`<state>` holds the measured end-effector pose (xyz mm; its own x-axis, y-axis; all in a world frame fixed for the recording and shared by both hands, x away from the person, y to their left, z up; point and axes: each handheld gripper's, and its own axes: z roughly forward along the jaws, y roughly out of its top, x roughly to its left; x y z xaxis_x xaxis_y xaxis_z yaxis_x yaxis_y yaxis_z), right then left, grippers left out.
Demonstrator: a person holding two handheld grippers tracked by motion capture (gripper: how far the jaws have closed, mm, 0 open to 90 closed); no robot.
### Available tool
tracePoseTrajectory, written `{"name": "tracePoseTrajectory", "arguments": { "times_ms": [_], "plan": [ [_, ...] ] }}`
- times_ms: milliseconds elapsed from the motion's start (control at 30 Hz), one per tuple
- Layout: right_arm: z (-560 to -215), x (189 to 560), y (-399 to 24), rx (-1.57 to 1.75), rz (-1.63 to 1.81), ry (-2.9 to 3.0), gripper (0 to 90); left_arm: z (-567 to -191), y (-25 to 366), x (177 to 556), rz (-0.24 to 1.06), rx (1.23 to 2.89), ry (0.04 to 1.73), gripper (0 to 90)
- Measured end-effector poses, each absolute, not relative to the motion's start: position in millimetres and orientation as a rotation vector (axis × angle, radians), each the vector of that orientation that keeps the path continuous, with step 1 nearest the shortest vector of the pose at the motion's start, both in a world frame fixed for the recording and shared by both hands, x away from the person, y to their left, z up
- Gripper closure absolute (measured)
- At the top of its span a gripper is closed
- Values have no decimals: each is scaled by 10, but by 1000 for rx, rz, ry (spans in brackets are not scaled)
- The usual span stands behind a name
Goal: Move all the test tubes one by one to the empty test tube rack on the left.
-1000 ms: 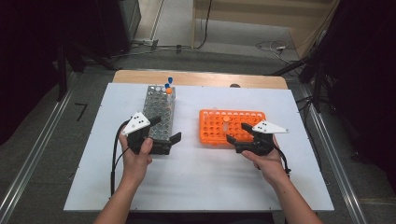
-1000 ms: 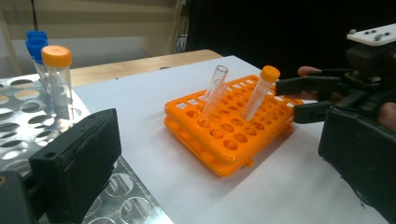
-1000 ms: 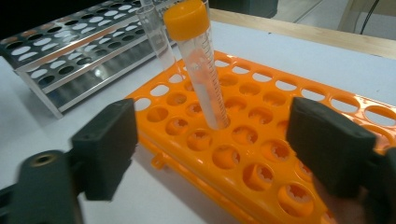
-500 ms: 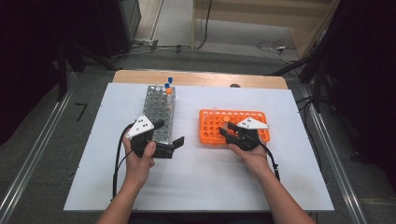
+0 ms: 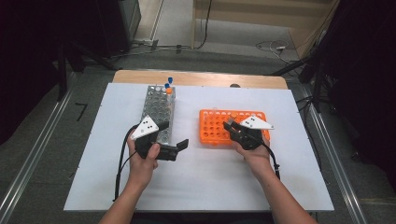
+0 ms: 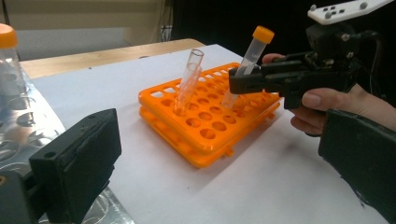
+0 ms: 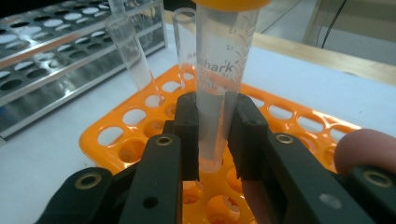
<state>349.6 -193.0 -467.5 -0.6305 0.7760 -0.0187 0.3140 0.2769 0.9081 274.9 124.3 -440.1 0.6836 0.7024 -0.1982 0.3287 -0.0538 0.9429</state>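
The right gripper (image 7: 211, 140), jaws just closed, clamps an orange-capped tube (image 7: 219, 93) printed "shark" in the orange rack (image 5: 212, 135) mid-bench; the left gripper (image 5: 173, 139) gapes.

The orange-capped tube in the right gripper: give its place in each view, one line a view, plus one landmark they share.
High view: the orange-capped tube is barely visible, at the right gripper over the orange rack, right of centre.
Left gripper view: upper right of centre, tilted, clamped low on its body.
Right gripper view: top centre, upright between the pads.
Shared landmark: the orange rack.
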Motion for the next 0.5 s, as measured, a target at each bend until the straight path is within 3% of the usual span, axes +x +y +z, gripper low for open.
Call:
{"name": "tracePoseTrajectory", "arguments": {
  "times_ms": [500],
  "plan": [
    [-4559,3093,-1831,862,1394,2215,724,-4385,1058,2705,305,1652,776,24]
  ]
}}
